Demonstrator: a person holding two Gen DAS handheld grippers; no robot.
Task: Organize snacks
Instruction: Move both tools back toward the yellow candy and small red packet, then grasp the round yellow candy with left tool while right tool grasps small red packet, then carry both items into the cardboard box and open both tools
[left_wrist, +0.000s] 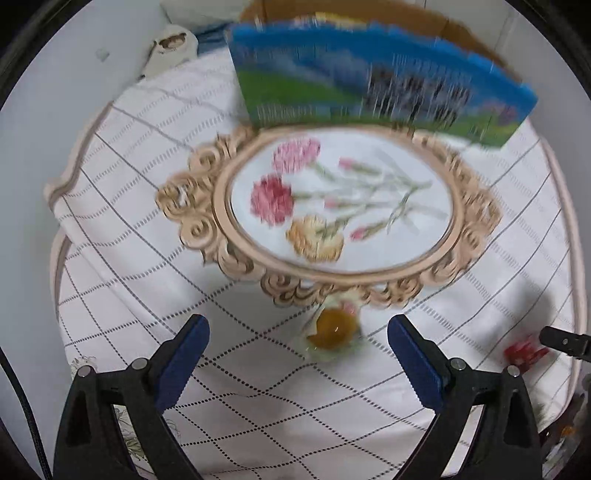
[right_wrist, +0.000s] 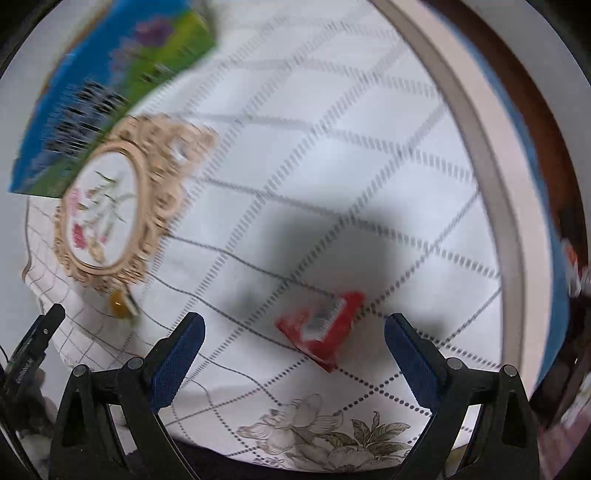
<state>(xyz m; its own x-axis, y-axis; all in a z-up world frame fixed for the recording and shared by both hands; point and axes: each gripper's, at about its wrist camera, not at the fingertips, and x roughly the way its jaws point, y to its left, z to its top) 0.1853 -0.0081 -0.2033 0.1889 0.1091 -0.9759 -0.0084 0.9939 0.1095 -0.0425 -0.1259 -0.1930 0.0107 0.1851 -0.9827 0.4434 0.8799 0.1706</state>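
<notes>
Jelly (left_wrist: 332, 328) lies between the wide-open left gripper's (left_wrist: 297, 347) jaws, untouched; right gripper (right_wrist: 293, 347), equally wide, straddles red packet (right_wrist: 321, 325), empty.

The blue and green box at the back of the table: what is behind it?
Behind the blue and green box a brown cardboard surface shows above its top edge, with something yellow just peeking out. The box covers the rest, so what they are cannot be told.
</notes>
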